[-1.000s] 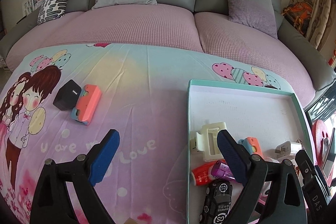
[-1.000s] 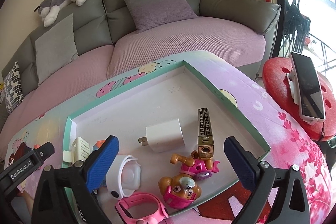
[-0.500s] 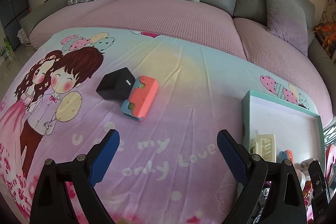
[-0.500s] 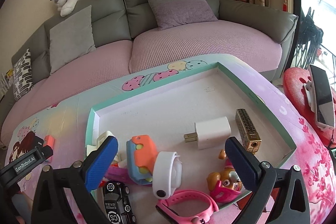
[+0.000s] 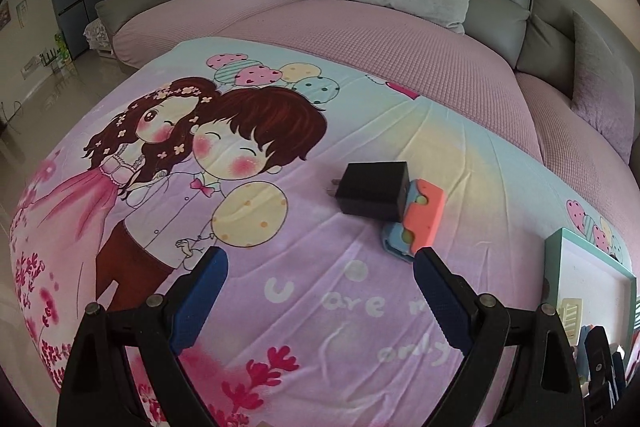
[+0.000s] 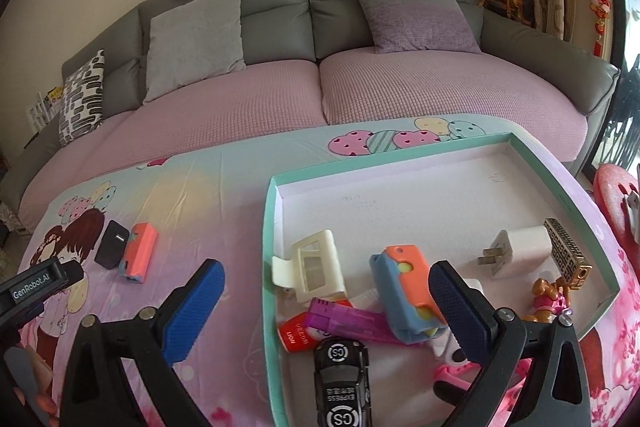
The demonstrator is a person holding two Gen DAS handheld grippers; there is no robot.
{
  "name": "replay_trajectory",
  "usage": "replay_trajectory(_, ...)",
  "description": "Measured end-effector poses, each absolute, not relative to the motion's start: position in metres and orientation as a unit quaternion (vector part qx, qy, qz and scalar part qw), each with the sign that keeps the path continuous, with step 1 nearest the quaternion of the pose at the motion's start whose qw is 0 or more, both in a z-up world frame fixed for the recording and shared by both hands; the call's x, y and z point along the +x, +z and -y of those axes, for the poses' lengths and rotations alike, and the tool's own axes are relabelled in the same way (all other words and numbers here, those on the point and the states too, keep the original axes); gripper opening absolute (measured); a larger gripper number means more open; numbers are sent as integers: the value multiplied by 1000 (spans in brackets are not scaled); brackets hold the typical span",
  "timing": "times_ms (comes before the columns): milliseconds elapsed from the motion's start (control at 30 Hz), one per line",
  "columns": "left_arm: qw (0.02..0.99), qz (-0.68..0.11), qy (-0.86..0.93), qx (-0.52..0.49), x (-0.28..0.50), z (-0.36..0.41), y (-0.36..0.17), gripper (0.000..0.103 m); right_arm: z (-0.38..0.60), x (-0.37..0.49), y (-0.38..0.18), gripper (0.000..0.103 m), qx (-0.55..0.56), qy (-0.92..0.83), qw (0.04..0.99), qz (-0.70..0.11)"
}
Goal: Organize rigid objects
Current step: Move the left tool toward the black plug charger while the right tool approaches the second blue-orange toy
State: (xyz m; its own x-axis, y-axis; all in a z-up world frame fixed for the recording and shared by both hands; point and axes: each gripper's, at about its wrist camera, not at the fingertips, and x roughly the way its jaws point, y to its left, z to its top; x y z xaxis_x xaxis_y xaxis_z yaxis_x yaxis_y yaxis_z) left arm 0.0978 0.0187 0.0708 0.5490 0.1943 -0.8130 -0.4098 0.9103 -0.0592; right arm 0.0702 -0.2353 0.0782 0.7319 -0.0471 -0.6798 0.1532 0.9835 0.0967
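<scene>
Hovering wide apart and empty, left gripper (image 5: 320,303) frames "U are my only" on the cartoon-print cloth (image 5: 280,307); black charger cube (image 5: 374,191) touches orange-blue block (image 5: 416,223), centre-right. Right gripper (image 6: 328,307), spread empty, overlooks teal-rimmed tray (image 6: 267,267); black toy car (image 6: 342,379) reads "CS EXPRESS".

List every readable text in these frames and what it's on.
"GenRobot.AI": left claw body.
"u are m... only": printed cloth, partly hidden.
"CS" and "EXPRESS": black toy car roof.
"LION": red tube; its other characters too small to read.
Papers behind the sofa: too small to read.
</scene>
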Motion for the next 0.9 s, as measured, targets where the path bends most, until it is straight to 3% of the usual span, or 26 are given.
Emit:
replay_trajectory(500,865,-439,203,-134,92,-92,55,94,150,90,58,103,44,20,924,-381)
replay_trajectory(900,867,-444,119,-191,120,-86,39,94,118,135,23,103,62,85,899,-424)
